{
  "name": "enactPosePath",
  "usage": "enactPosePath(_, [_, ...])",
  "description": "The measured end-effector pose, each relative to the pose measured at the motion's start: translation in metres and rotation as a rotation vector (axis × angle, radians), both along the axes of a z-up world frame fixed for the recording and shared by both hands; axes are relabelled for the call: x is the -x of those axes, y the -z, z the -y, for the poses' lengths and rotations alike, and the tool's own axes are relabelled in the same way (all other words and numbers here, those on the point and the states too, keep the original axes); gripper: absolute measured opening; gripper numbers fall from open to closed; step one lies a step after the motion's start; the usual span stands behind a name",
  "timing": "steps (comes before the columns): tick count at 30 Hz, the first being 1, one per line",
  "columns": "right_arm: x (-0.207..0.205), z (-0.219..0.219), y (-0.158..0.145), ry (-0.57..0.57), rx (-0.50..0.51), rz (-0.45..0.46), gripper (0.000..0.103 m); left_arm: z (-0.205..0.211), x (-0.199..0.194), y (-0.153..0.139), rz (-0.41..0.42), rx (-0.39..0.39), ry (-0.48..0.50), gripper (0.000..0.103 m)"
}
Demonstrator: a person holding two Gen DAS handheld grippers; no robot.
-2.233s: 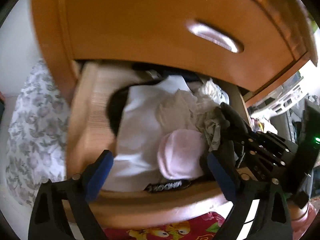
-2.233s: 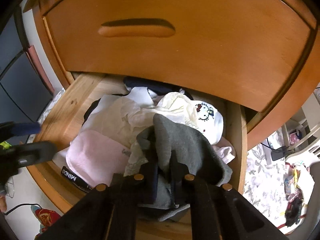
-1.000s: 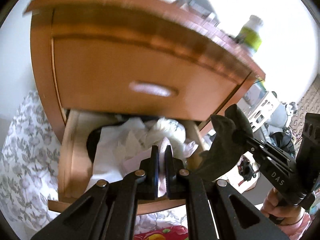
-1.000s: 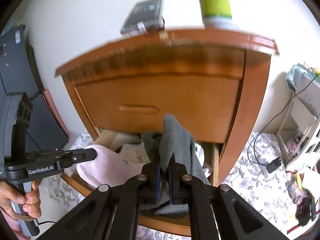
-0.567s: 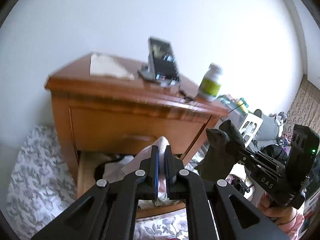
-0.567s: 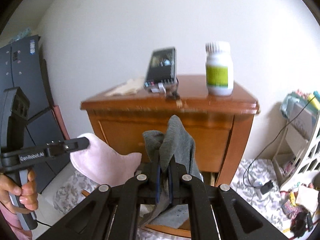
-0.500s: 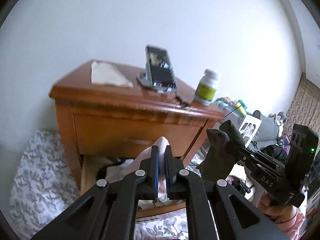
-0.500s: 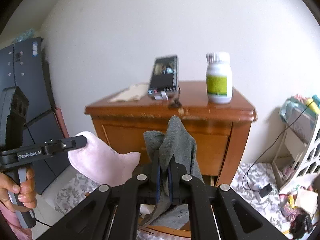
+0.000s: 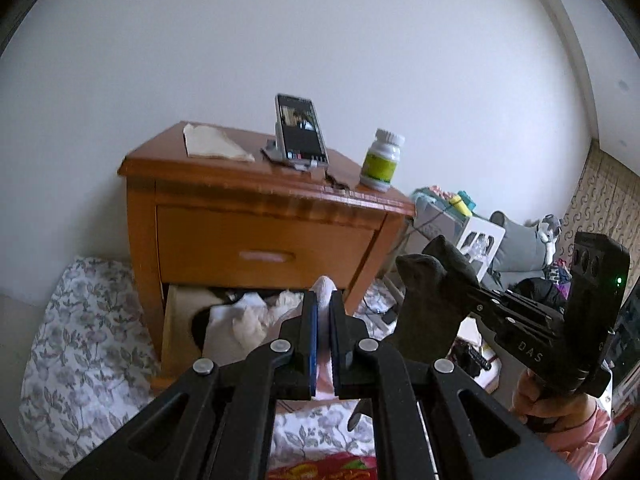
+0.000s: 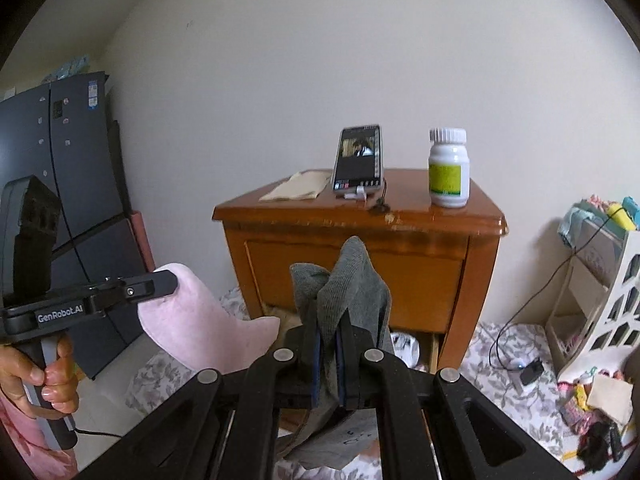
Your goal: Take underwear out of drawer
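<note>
Orange-brown wooden nightstand [image 9: 256,216] against a white wall, taken here as landmark. Dark grey refrigerator [image 10: 68,208] well to the left of the nightstand in the right wrist view. Floral sheet [image 9: 80,344] spread on the floor at the foot of the nightstand, on both sides. White openwork shelf unit [image 10: 596,312] to the right of the nightstand, with clutter at its base.

Lower drawer [image 9: 180,332] of the nightstand pulled open, with white and cream garments [image 9: 244,320] heaped inside; upper drawer shut.

Pink underwear [image 10: 200,328] held up in front of the nightstand, clear of the drawer, clamped between the closed fingers of the left gripper [image 9: 324,340]. Grey underwear [image 10: 344,296] likewise in front of the nightstand and out of the drawer, pinched between the closed fingers of the right gripper [image 10: 328,360], cloth standing up above the fingertips and hanging below.

Left hand [image 10: 44,368] wrapped around the left gripper's handle, pink sleeve below.

On top of the nightstand: folded beige cloth [image 9: 214,146] toward the left, smartphone [image 9: 301,130] propped upright at the middle with its screen lit, white pill bottle [image 10: 448,168] with a yellow-green label toward the right.
</note>
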State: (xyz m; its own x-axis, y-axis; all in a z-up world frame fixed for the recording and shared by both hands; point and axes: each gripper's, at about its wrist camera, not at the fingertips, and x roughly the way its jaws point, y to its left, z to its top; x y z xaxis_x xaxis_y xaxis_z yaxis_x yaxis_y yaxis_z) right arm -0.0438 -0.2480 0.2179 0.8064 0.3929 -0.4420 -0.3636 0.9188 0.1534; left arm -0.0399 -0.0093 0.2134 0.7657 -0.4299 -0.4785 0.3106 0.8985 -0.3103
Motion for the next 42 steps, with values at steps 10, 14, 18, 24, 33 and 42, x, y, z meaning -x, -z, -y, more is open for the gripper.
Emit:
enactPosePath(10, [0.007, -0.014, 0.067, -0.034, 0.023, -0.166, 0.006, 0.003, 0.008, 0.064, -0.147, 0.001, -0.030, 0.005])
enactPosePath(14, [0.004, -0.018, 0.102, -0.039, 0.020, -0.256, 0.006, 0.002, 0.003, 0.094, -0.216, -0.017, -0.049, 0.005])
enactPosePath(18, [0.000, -0.025, 0.141, -0.031, 0.051, -0.343, 0.006, 0.007, -0.005, 0.130, -0.305, -0.038, -0.059, 0.005])
enactPosePath(24, [-0.013, -0.027, 0.192, -0.011, 0.096, -0.465, 0.006, 0.009, -0.019, 0.172, -0.405, -0.068, -0.078, 0.005])
enactPosePath(33, [-0.033, -0.035, 0.255, 0.003, 0.149, -0.612, 0.006, 0.007, -0.042, 0.235, -0.563, -0.117, -0.114, 0.006])
enactPosePath(42, [-0.050, -0.042, 0.290, -0.010, 0.170, -0.697, 0.007, 0.006, -0.058, 0.269, -0.652, -0.156, -0.121, 0.006])
